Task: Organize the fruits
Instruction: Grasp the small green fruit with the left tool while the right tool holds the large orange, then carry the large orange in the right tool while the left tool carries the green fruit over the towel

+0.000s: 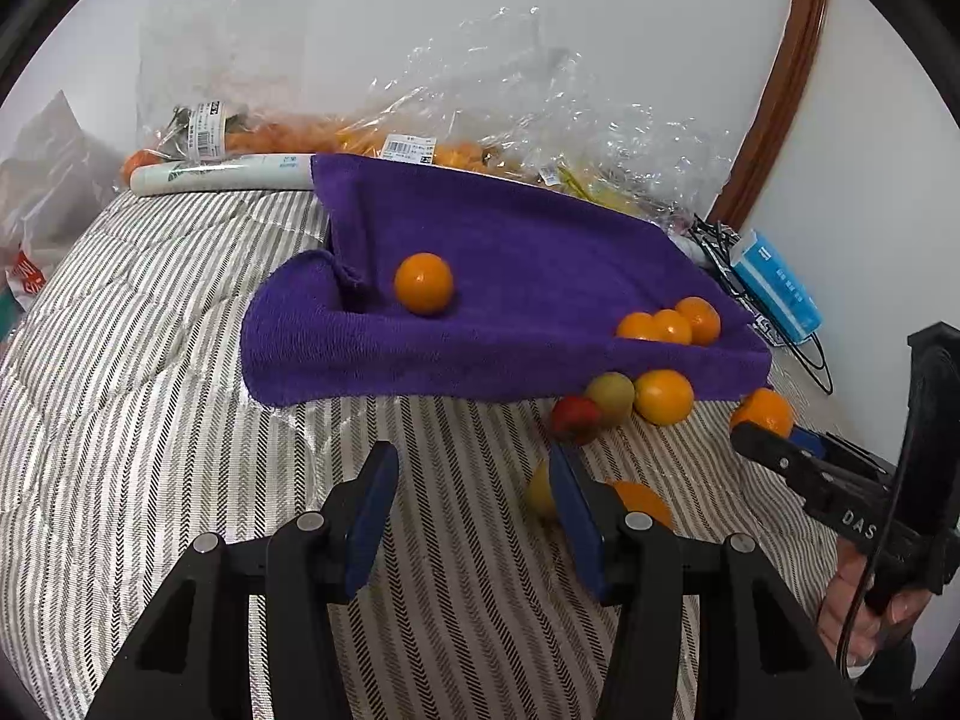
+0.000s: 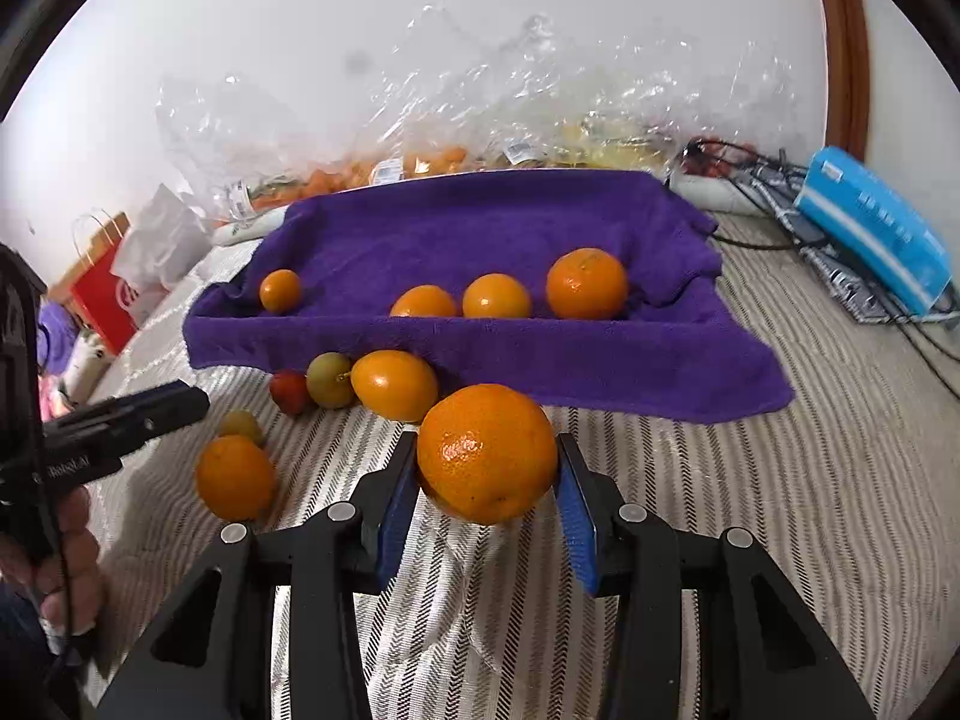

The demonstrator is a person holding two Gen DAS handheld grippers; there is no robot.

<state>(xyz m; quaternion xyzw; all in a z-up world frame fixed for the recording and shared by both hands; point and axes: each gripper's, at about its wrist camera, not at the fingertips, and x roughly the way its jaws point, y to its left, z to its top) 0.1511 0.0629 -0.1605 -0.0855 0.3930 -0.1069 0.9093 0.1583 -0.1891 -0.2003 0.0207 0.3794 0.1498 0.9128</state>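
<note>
Your right gripper (image 2: pixel 487 480) pinches a large orange (image 2: pixel 487 453) between its blue pads, just near of the purple towel (image 2: pixel 540 222). Your left gripper (image 1: pixel 474 501) is spread with nothing between its fingers, over the striped bedcover (image 1: pixel 150 360). Four oranges lie on the towel, one small orange (image 2: pixel 280 290) apart at far left; other fruits sit along its near edge.

I'm in a home, most likely a bedroom. Under me lies a striped quilted bedspread (image 1: pixel 150 324), soft and rumpled like bedding. At twelve o'clock stands a plain white wall (image 1: pixel 480 0); at one o'clock runs a brown wooden door frame (image 1: pixel 780 90). Crinkled supermarket produce bags (image 2: pixel 480 138) lie at twelve, a red paper shopping bag (image 2: pixel 102 294) at ten, and a tissue pack (image 2: pixel 876 228) at two.
</note>
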